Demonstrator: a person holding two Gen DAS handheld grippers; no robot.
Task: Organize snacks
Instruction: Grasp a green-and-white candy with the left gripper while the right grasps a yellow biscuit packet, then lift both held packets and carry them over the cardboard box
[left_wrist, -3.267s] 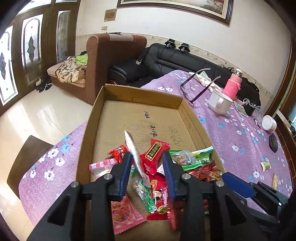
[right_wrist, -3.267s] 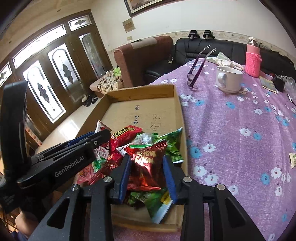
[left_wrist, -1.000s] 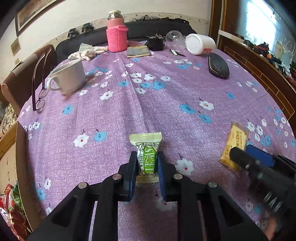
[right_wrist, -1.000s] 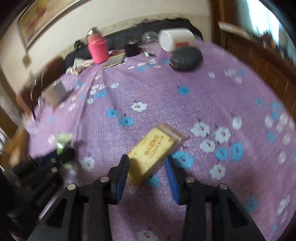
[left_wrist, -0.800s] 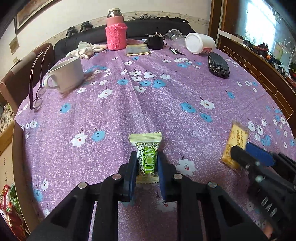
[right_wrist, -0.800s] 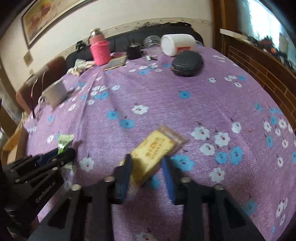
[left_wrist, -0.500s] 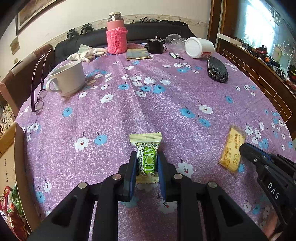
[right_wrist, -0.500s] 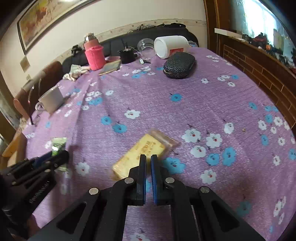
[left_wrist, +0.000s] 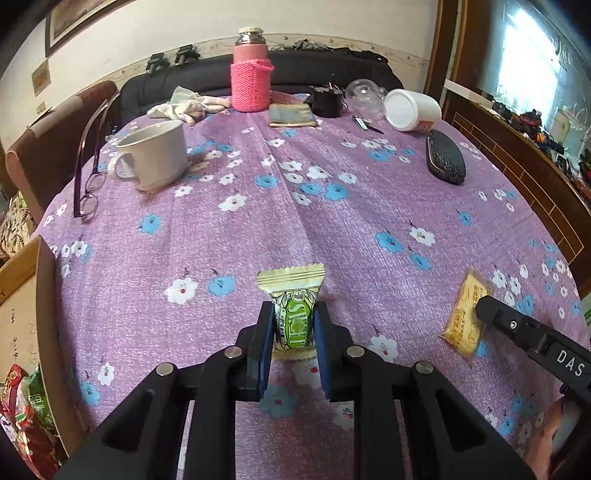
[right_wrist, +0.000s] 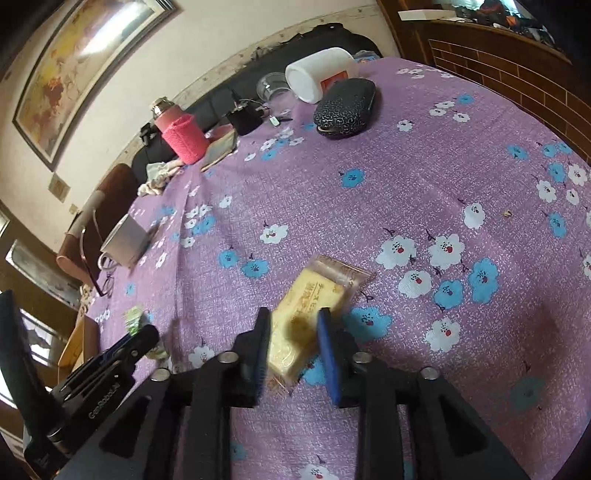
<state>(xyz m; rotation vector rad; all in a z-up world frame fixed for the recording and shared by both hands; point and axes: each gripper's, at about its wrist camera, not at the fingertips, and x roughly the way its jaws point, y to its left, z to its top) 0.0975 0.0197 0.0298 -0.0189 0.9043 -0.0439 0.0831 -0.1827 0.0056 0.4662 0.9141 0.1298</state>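
My left gripper (left_wrist: 294, 325) is shut on a green and cream candy packet (left_wrist: 293, 310), just over the purple flowered tablecloth (left_wrist: 258, 221). My right gripper (right_wrist: 293, 332) is open, its fingers on either side of a yellow biscuit packet (right_wrist: 314, 306) that lies on the cloth. That packet (left_wrist: 466, 314) shows at the right of the left wrist view, with the right gripper's tip (left_wrist: 487, 306) over it. The cardboard box (left_wrist: 26, 295) with several snack packets (left_wrist: 26, 406) sits at the far left.
A white mug (left_wrist: 155, 155), glasses (left_wrist: 88, 170), a pink knitted bottle sleeve (left_wrist: 251, 81), a white jar on its side (left_wrist: 410, 109) and a dark glasses case (left_wrist: 445, 157) stand at the far side of the table. A wooden ledge (left_wrist: 524, 177) runs along the right.
Both grippers left the box and came over the table. The left one keeps hold of the green candy. The right gripper shut empty half a second ago and has opened around the yellow packet.
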